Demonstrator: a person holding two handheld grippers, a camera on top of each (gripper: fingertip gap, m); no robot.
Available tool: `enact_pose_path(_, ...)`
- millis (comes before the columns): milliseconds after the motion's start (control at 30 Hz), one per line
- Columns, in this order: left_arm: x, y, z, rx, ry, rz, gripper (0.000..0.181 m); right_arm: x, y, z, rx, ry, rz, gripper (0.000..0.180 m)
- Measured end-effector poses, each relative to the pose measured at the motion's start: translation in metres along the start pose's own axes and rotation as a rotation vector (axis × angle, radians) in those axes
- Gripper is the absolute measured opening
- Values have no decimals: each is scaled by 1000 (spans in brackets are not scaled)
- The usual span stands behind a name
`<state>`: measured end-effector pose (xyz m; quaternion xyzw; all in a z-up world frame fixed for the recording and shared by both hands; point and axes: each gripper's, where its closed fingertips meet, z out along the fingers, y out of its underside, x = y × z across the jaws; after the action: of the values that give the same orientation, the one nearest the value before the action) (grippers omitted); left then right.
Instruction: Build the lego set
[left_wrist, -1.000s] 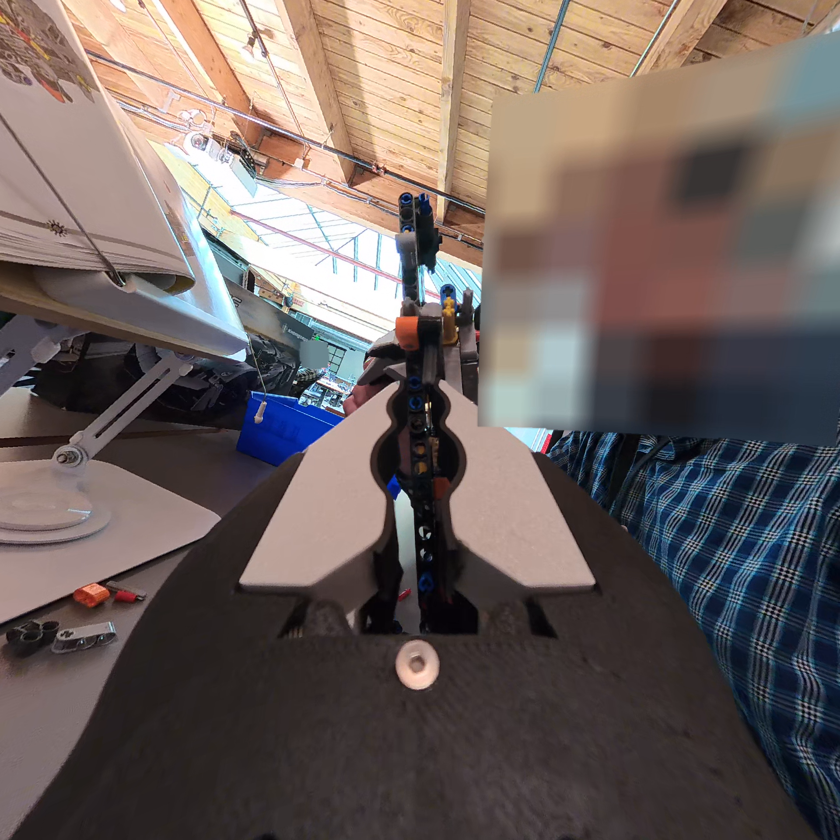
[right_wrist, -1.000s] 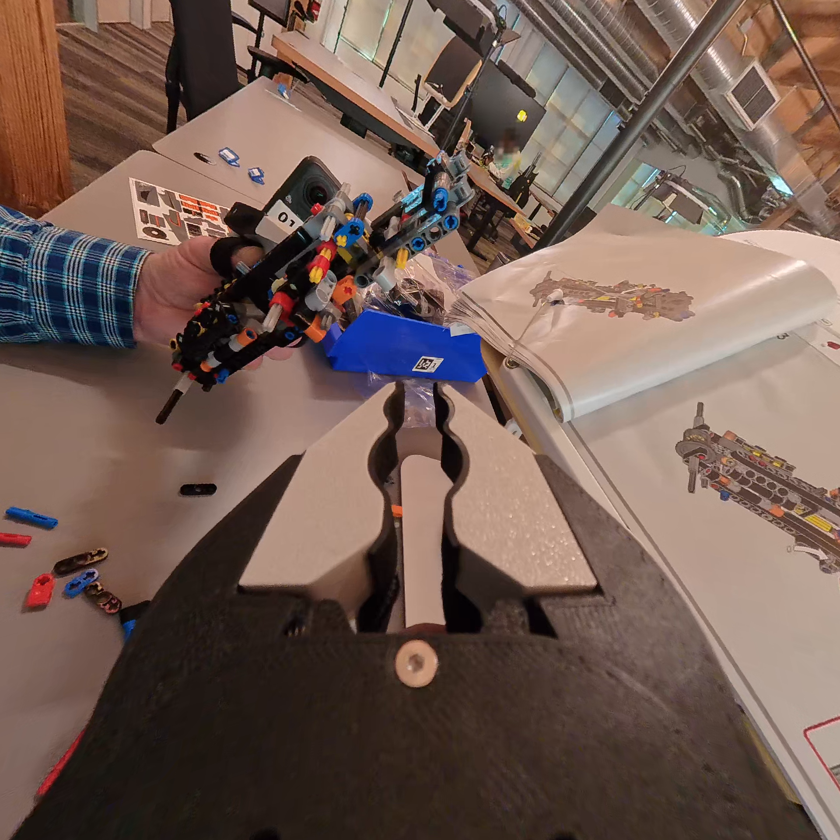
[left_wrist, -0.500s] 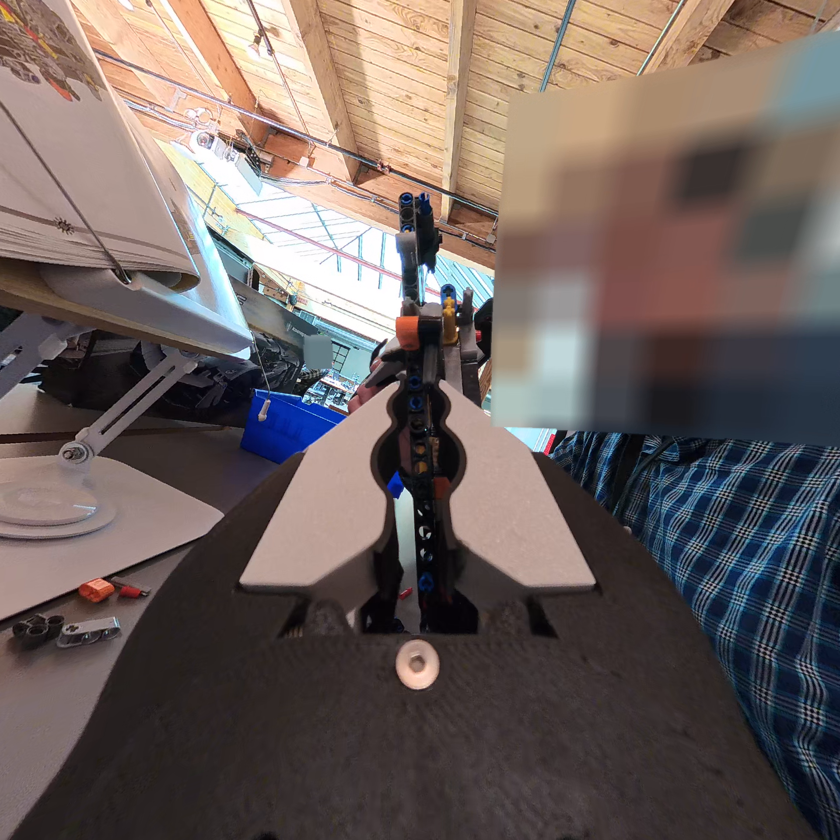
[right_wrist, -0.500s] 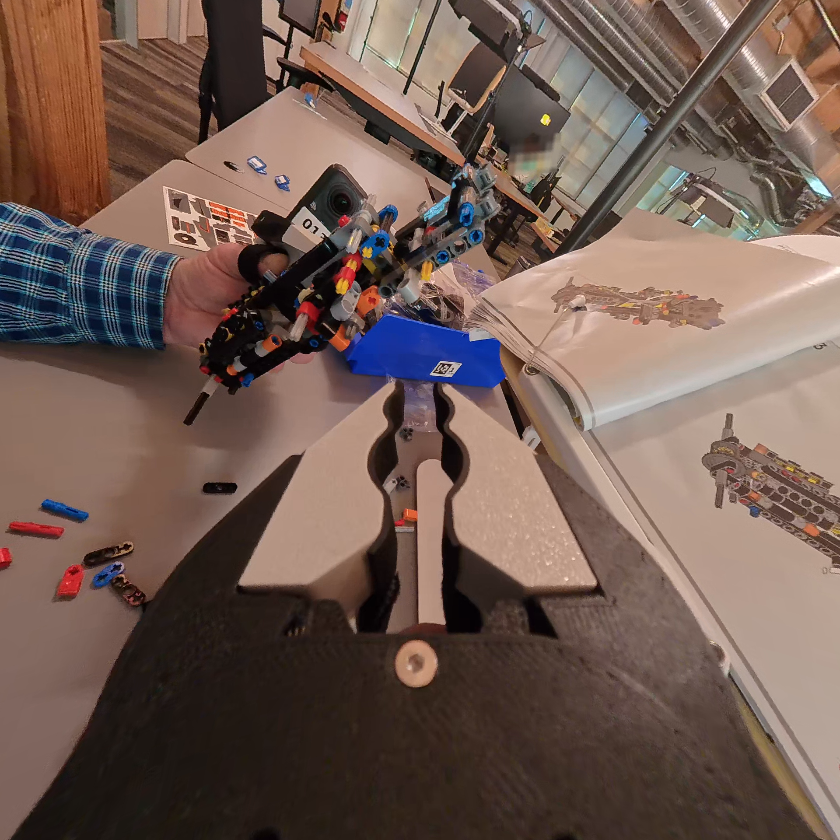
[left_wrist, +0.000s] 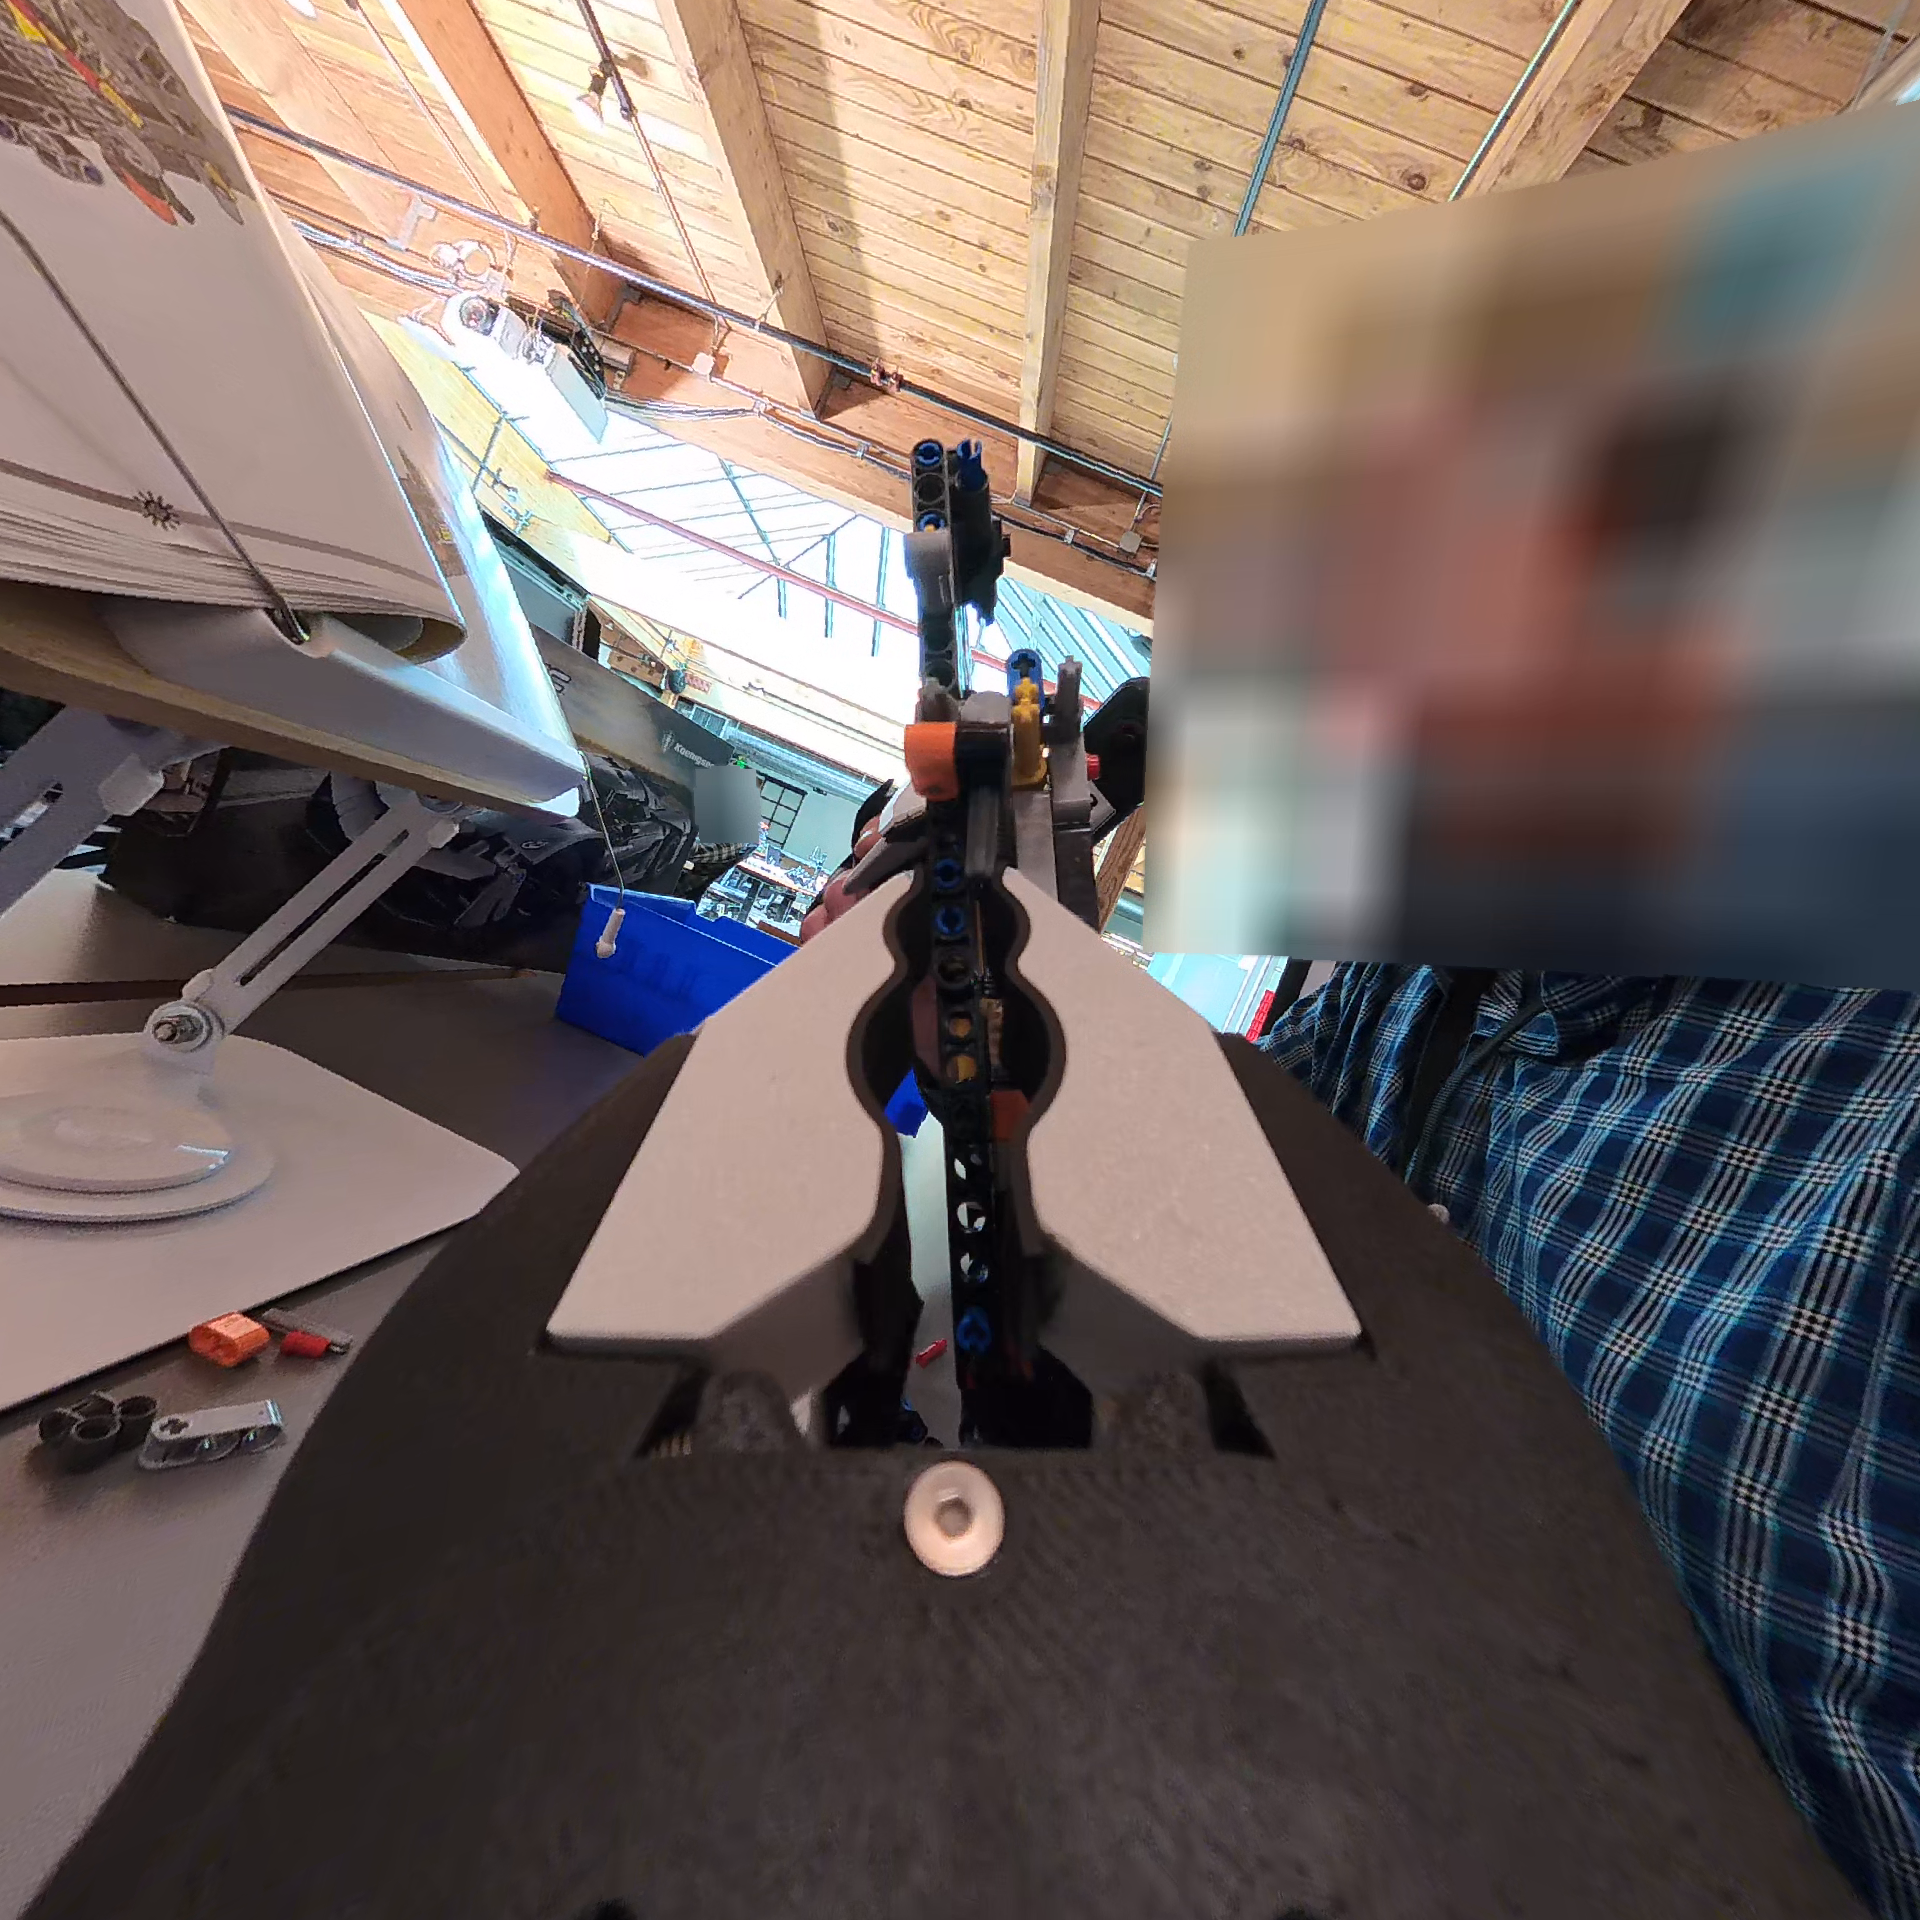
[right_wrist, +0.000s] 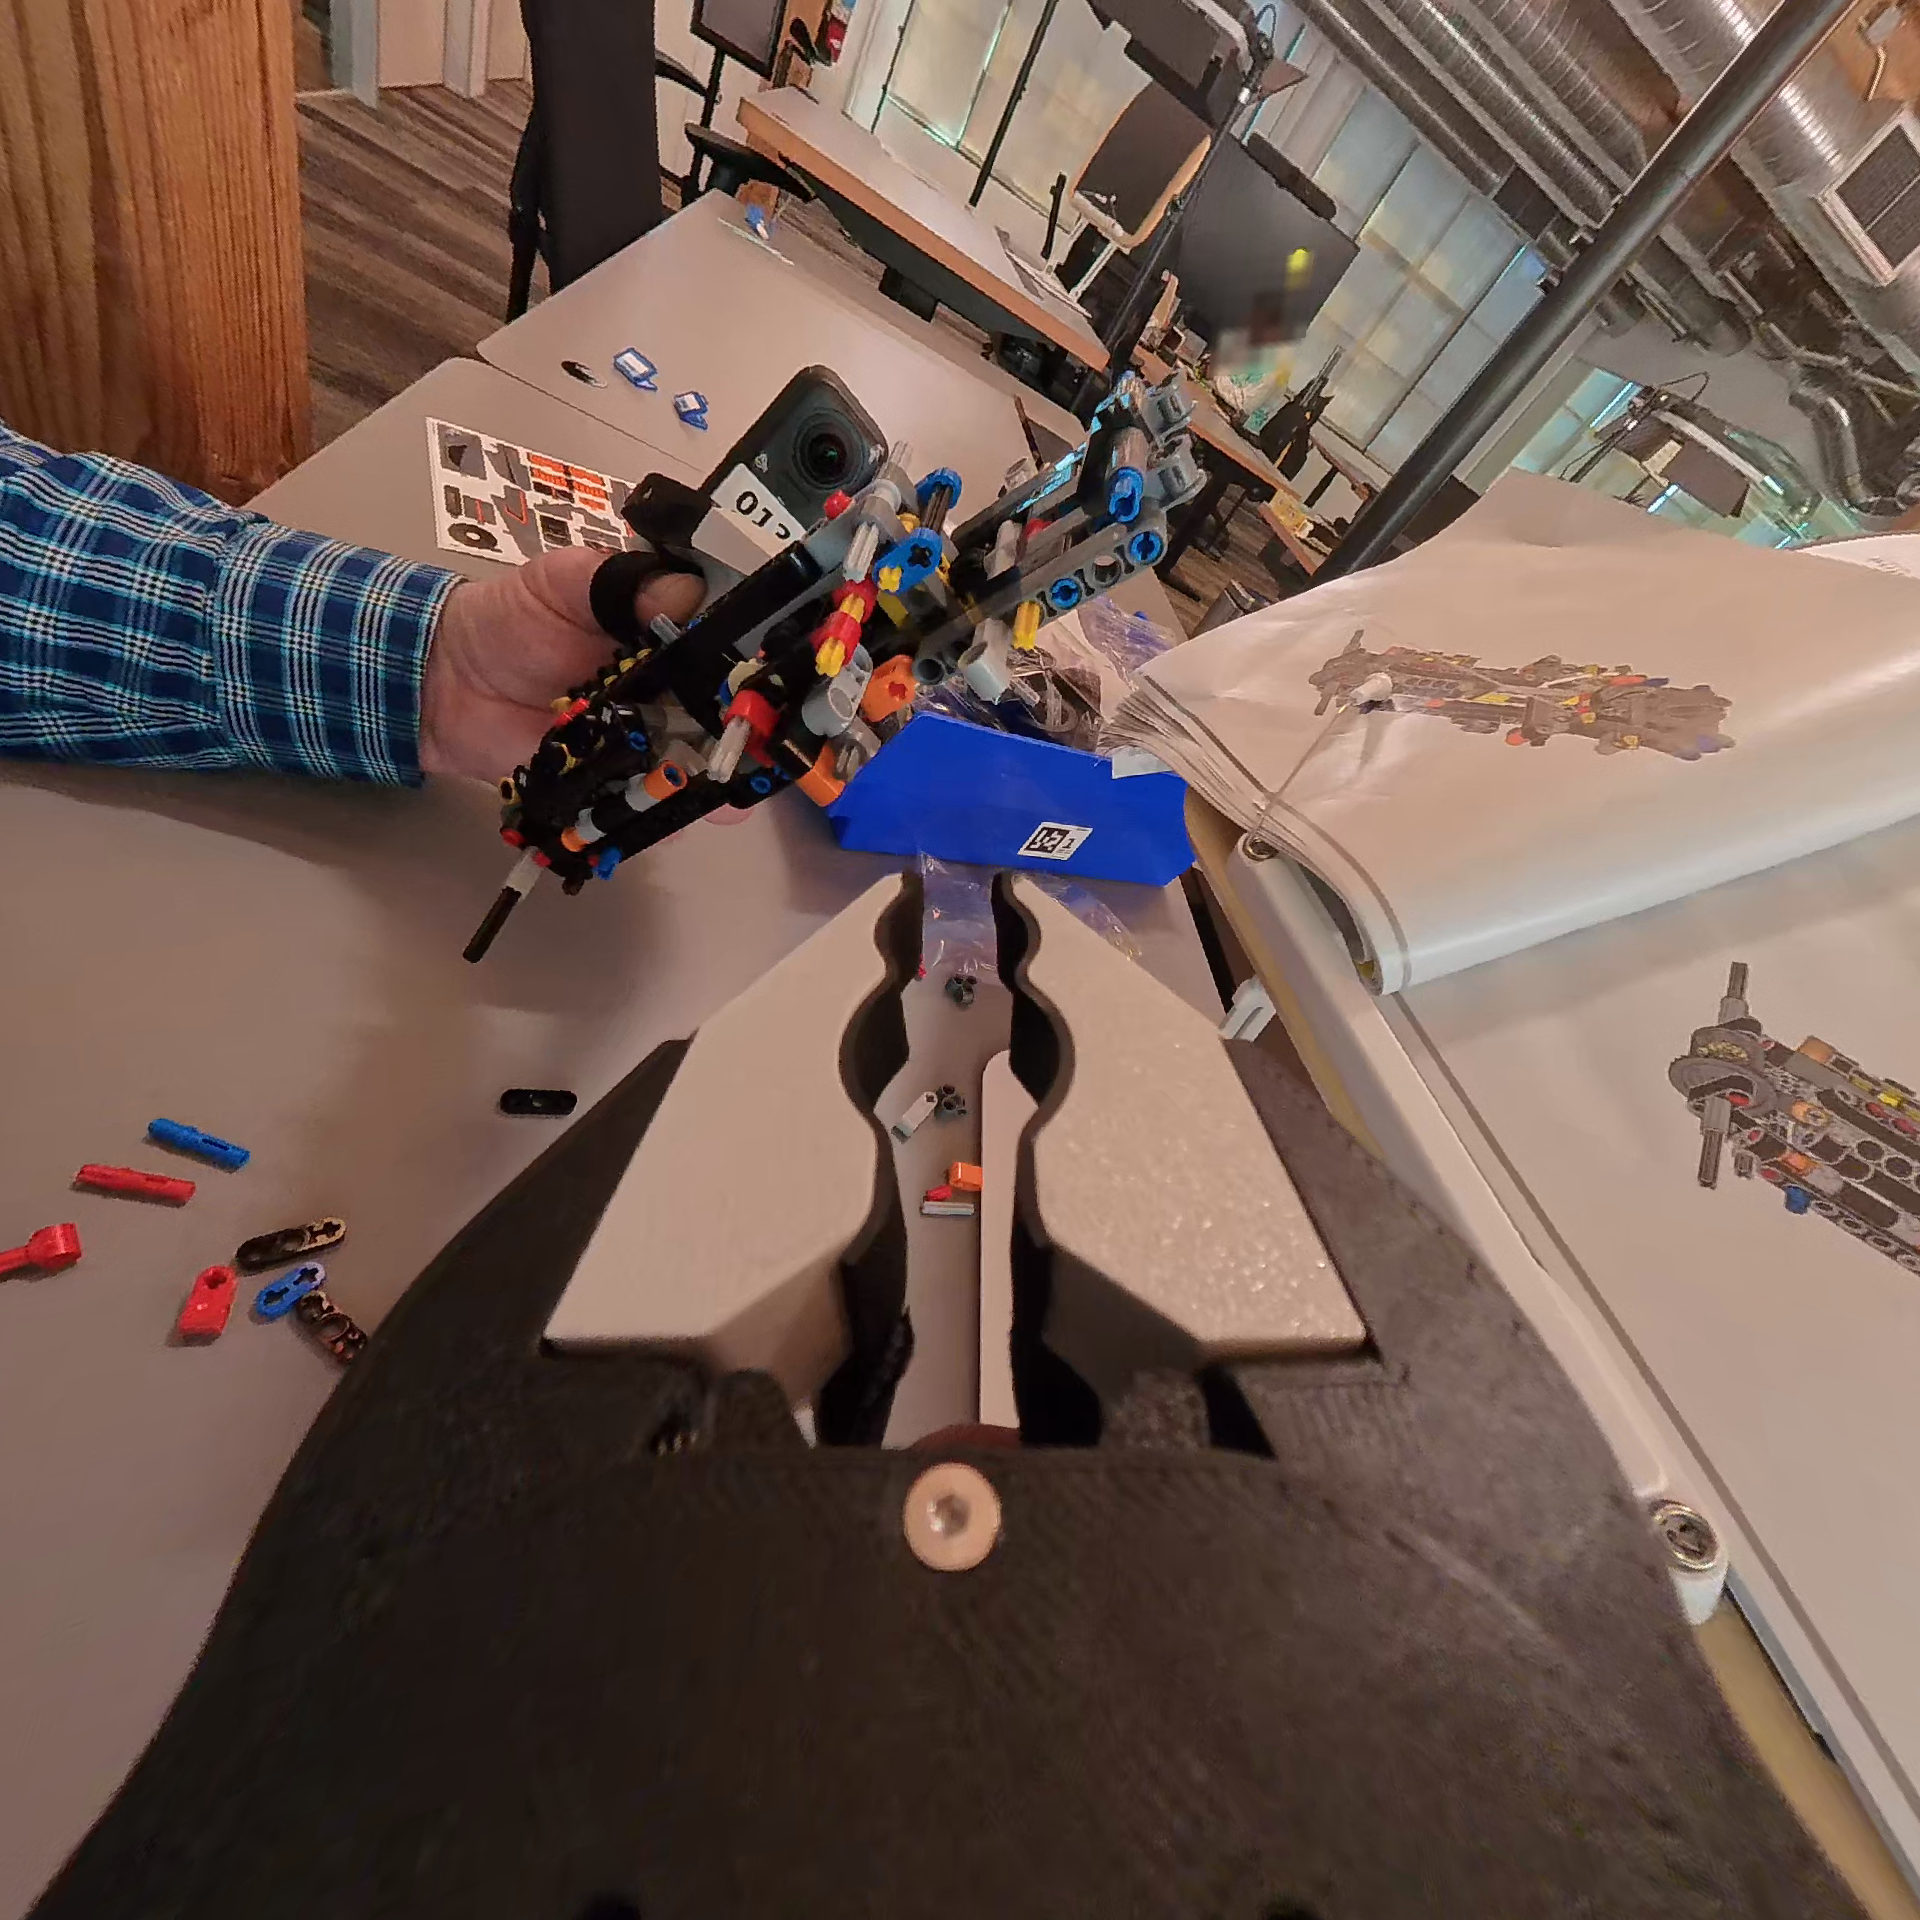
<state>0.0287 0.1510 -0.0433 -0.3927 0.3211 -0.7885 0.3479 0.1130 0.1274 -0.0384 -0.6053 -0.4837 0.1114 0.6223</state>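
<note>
Left gripper (left_wrist: 961, 904): fingers clamped on the lego assembly (left_wrist: 961, 748), which stands up between them toward the ceiling
Same assembly, right wrist view: lego assembly (right_wrist: 831, 665) held slantwise above the desk (right_wrist: 260, 987) beside the person's hand (right_wrist: 520, 655), near the blue bin (right_wrist: 997, 800)
Right gripper (right_wrist: 961, 914): fingers a narrow gap apart, nothing between them (only desk and small parts show through the gap), hovering over the desk
Loose parts: red, blue and black pieces (right_wrist: 208, 1236) on the desk to the left; an orange piece (right_wrist: 964, 1176) and grey bits just ahead of the right gripper; orange piece (left_wrist: 229, 1338) and grey connectors (left_wrist: 156, 1434) in the left wrist view
Reference: instruction booklet (right_wrist: 1558, 748) open on a stand, showing a long vehicle-like model
Progress: judged partway; a dense beam-and-pin section is built, but many pieces lie unused and the pictured model looks longer
Left to do: likely pick the next piece with the free gripper and press it on
</note>
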Motion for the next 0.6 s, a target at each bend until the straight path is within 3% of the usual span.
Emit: enact_pose_path(600, -2, 1, 1, -4, -5, -3, 8, -1, 0, 0, 1, -9, 5, 11)
